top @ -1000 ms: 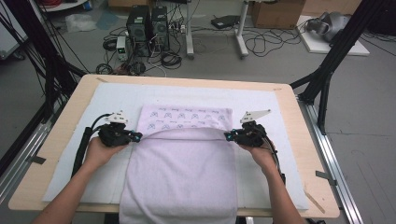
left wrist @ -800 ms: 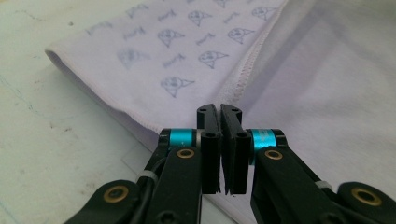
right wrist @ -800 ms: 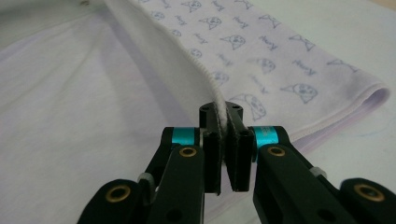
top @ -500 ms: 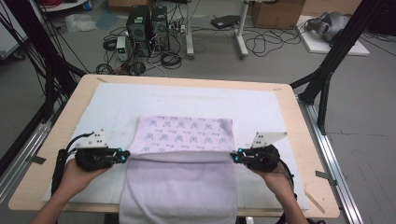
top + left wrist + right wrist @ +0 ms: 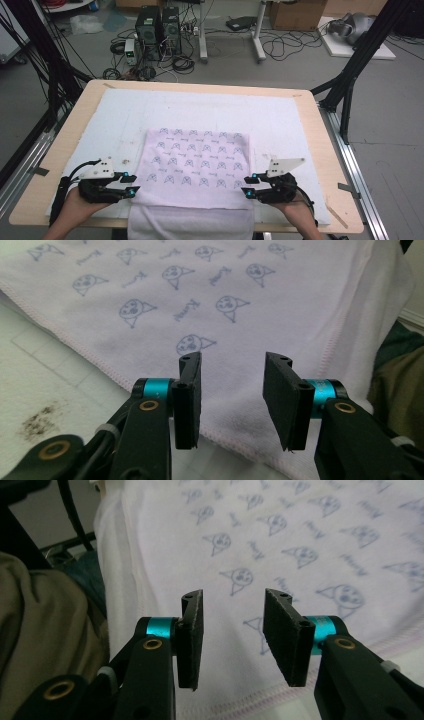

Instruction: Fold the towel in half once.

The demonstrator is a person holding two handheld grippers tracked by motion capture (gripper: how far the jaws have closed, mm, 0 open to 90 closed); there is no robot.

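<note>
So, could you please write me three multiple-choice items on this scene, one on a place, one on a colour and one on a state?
1. Where does the towel lie?
A. On the white mat, its near end hanging over the table edge
B. Bunched at the table's far edge
C. On the floor beside the computers

2. What colour is the towel's printed pattern?
A. Red
B. Blue
C. Green

3. How do the left tool and right tool stand?
A. Both clamped on the towel
B. One clamped on it, one open
C. Both open, with nothing between the jaws

Answers: 1 A, since the high view shows it flat on the white mat with its near end draped over the edge; 2 B, as the small figures are blue; 3 C, since each gripper view shows a clear gap between the jaws, which have just been opening.
</note>
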